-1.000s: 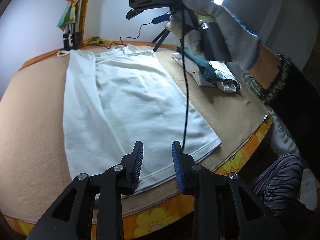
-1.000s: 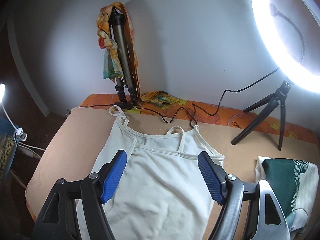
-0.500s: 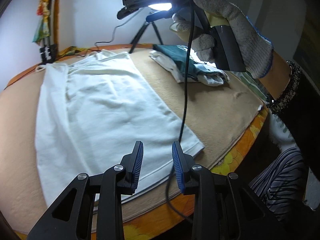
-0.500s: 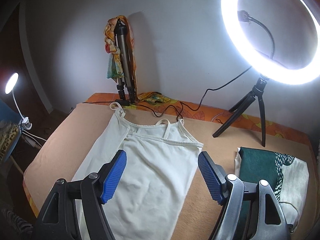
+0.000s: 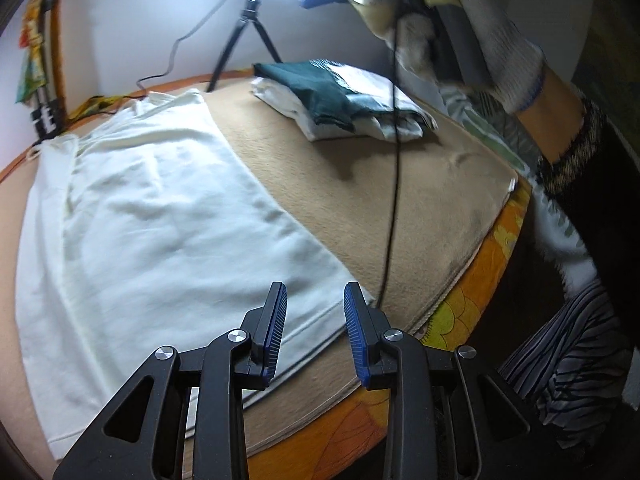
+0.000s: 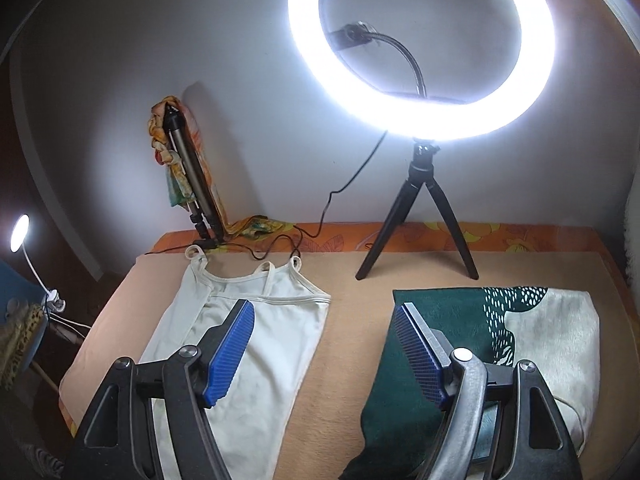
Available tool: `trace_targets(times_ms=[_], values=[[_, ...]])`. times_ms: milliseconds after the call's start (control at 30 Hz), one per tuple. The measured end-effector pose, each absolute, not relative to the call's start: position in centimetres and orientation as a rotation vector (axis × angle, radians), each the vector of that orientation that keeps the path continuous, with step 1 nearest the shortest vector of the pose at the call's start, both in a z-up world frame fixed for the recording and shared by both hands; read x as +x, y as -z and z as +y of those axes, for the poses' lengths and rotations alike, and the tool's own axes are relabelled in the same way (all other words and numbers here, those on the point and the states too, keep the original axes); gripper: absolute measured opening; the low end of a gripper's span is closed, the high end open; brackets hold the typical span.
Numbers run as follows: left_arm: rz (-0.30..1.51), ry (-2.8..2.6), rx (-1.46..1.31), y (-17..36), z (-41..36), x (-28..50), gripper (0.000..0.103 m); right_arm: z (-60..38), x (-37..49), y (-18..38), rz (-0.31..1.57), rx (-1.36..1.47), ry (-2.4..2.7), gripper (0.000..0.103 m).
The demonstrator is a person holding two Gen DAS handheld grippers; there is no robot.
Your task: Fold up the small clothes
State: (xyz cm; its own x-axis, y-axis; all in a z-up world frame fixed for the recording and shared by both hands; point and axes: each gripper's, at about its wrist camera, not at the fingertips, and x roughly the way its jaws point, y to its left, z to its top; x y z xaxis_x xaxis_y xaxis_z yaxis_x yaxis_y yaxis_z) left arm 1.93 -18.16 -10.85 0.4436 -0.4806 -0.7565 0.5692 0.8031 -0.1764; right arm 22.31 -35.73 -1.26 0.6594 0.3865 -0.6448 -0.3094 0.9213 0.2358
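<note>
My left gripper (image 5: 314, 328) hovers empty, jaws slightly apart, over the white top's (image 5: 152, 216) near hem corner, ready to pinch. My right gripper (image 6: 324, 346), wide and closing slightly, holds nothing between top and folded pile (image 6: 500, 340).

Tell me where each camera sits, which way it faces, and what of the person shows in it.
Left wrist: on the left gripper, facing down across the white camisole at the bed's near edge; its fingers show, plus the gloved right hand.
Right wrist: on the right gripper, facing the wall and ring light; only its own fingers show.
Shared: camisole, folded green-and-white stack, ring light.
</note>
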Motion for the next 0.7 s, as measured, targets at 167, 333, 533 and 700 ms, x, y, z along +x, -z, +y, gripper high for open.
trace_targets(times_ms=[167, 333, 533, 700], values=[[0.913, 0.678, 0.186, 11.7, -20.3, 1.7, 0.028, -36.7, 23.1, 2.4, 0.776, 0.100, -0.378, 0.067], [0.938, 0.672, 0.204, 12.5, -21.1, 2.1, 0.028, -37.0, 23.6, 3.4, 0.790, 0.005, -0.328, 0.052], [0.941, 0.672, 0.231, 13.0, -21.9, 2.4, 0.028, -38.5, 24.2, 4.1, 0.795, 0.033, -0.286, 0.054], [0.934, 0.660, 0.261, 13.1, -22.5, 2.2, 0.028, -37.8, 24.8, 5.3, 0.822, 0.073, -0.338, 0.056]])
